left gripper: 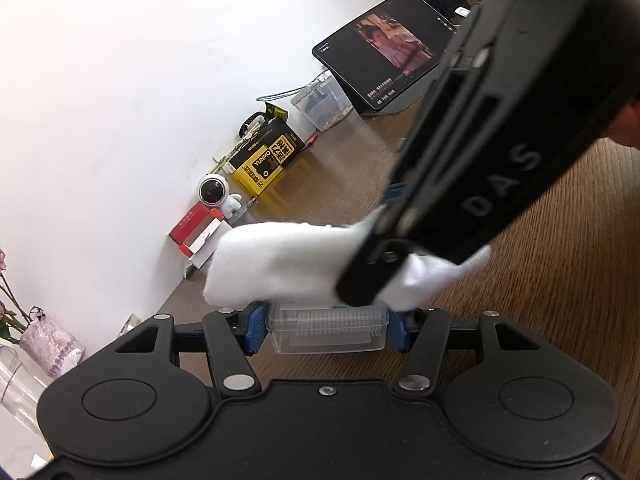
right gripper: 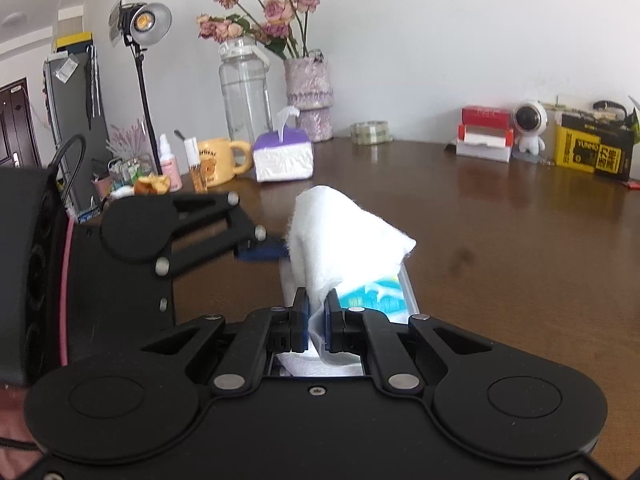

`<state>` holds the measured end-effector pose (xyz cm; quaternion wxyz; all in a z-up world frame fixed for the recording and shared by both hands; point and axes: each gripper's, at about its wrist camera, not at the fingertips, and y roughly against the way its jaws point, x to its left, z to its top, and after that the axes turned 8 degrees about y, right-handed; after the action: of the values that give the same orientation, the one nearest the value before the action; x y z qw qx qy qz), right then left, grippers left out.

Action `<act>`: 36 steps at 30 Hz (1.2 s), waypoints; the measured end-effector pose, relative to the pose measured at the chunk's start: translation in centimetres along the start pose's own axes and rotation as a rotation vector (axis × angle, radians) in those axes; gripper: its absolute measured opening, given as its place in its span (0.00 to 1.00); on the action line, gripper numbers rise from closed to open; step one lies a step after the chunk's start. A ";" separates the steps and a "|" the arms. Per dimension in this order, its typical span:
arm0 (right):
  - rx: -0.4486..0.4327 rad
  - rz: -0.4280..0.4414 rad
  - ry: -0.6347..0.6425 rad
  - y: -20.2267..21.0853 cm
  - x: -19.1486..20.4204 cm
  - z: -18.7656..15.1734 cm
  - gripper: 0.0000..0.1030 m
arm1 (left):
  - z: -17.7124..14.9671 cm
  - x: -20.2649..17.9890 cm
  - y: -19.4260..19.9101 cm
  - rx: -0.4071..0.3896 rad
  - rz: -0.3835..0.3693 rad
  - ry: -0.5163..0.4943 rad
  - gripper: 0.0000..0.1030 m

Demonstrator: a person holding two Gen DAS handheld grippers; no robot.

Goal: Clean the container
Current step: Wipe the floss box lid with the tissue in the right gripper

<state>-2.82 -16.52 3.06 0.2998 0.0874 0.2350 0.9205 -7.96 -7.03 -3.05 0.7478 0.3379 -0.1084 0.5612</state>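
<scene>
Left wrist view: left claw (left gripper: 327, 330) clamps container (left gripper: 328, 330); right claw (right gripper: 318, 320) pinches cloth (right gripper: 344, 236) above.

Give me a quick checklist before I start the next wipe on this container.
1. Left gripper clamped on clear container: ok, blue pads on both ends.
2. Right gripper gripping white cloth: ok, jaws pinch its lower end.
3. Cloth touching container: ok, draped over its top.
4. Container residue: cannot tell, cloth covers it.
5. Wooden table nearby free of clutter: ok.
6. Container resting on table or lifted: cannot tell.
</scene>
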 end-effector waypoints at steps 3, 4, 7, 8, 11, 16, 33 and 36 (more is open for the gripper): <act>0.006 0.006 -0.017 0.2 -0.3 -0.3 0.07 | -0.5 0.3 0.2 -0.001 0.001 -0.002 0.55; 0.005 0.008 -0.020 0.1 -0.4 -0.3 0.07 | -0.5 0.2 0.6 -0.001 0.001 -0.002 0.55; 0.000 0.013 -0.024 -0.1 -0.6 0.1 0.07 | 0.4 -0.1 -0.5 -0.001 0.000 -0.003 0.55; -0.003 0.015 -0.024 -0.2 -0.7 0.3 0.07 | 0.6 -0.6 0.3 -0.001 0.000 -0.003 0.55; -0.009 0.022 -0.023 -0.5 -0.9 0.9 0.07 | 1.5 -2.7 0.8 -0.001 0.000 -0.004 0.55; 0.001 -0.006 -0.011 -1.1 -1.7 1.6 0.07 | 1.2 -2.5 1.5 -0.003 0.000 -0.006 0.55; -0.015 0.076 -0.018 -1.0 -1.1 1.6 0.07 | 1.3 -1.6 1.2 -0.009 -0.009 -0.011 0.55; -0.020 0.044 -0.051 -1.2 -2.5 1.8 0.07 | 1.1 -1.4 1.6 -0.011 -0.012 -0.013 0.55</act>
<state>0.31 -16.44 4.00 0.2863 0.1130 0.2163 0.9266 -9.69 -8.59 -2.33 0.7522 0.3379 -0.1146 0.5539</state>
